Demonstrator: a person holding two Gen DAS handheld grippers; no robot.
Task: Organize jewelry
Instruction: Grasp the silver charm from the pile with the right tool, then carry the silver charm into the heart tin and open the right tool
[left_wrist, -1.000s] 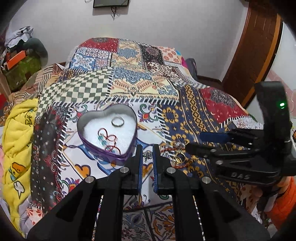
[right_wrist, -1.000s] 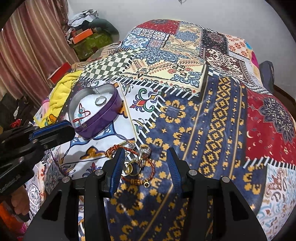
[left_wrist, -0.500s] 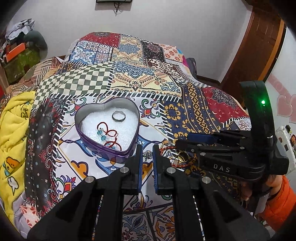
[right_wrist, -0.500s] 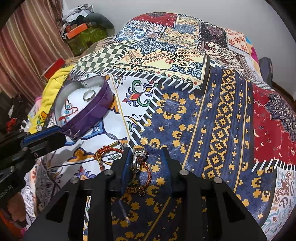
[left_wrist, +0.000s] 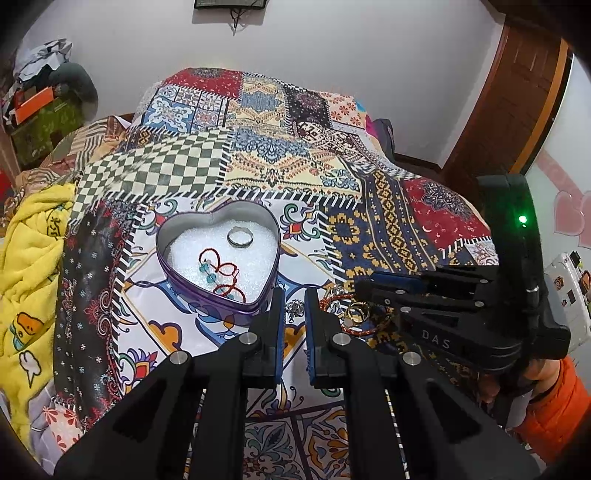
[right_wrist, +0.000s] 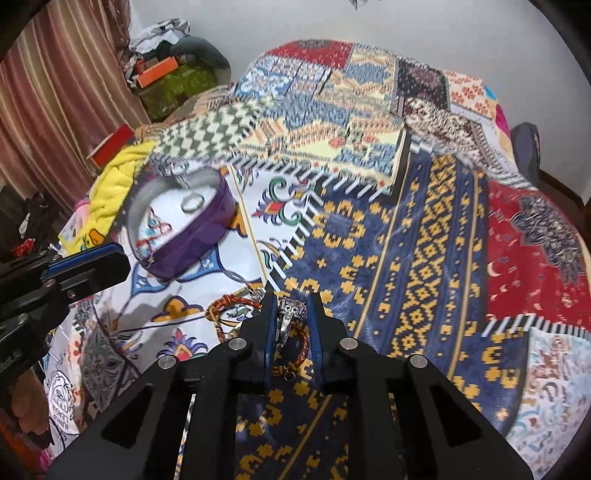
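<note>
Right claw (right_wrist: 291, 314) closing on silver ring (right_wrist: 290, 314); left claw (left_wrist: 294, 312) nearly shut, empty.

A bedroom with a big bed and plain white walls

The wide bed (left_wrist: 280, 155) is covered by a patchwork blanket (right_wrist: 424, 236) with many squares: green and white checks, dark blue with yellow shapes, red, and flower patterns. A fluffy yellow blanket with little cartoon pictures (left_wrist: 33, 258) lies at one side of the bed. The white wall (left_wrist: 332, 48) behind the bed is bare, with a dark flat thing (left_wrist: 229, 3) high up and a wire hanging from it. A brown wooden door (left_wrist: 517, 107) stands in one corner. Striped pink and brown curtains (right_wrist: 55, 92) hang on the other side. A messy pile of clothes and boxes (right_wrist: 166, 62) sits in the far corner.
</note>
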